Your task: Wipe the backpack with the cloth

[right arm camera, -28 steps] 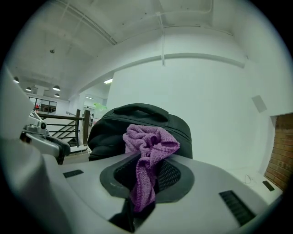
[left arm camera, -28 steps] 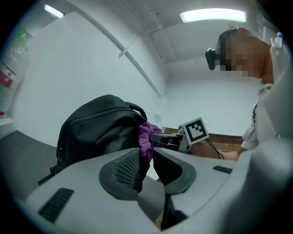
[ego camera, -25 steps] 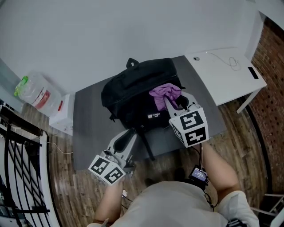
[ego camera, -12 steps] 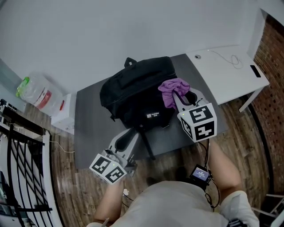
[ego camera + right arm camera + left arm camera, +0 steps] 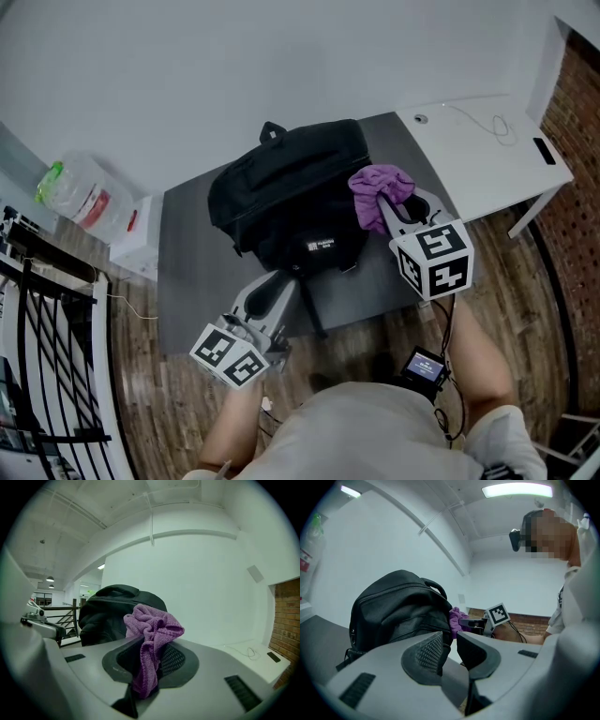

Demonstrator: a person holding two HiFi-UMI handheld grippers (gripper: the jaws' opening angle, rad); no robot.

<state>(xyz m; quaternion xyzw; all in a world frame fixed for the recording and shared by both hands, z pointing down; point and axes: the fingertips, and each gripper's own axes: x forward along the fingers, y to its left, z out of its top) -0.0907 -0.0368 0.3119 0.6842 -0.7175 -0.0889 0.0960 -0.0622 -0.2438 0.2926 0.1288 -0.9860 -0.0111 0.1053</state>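
My right hand-held gripper (image 5: 394,208) pinched the purple cloth (image 5: 380,187) just beside the black backpack (image 5: 281,187) on the counter (image 5: 187,272). My left hand-held gripper (image 5: 267,295) hung a little open, empty. Next, I guessed: rub the bag's side.

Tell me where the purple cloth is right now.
In the head view, the purple cloth is clamped in the right gripper on the person's right. It sits bunched at the right-hand side of the black backpack.

Office-like loft: white desk (image 5: 478,159), brick wall (image 5: 581,141), wood floor (image 5: 159,412), black railing (image 5: 37,347).
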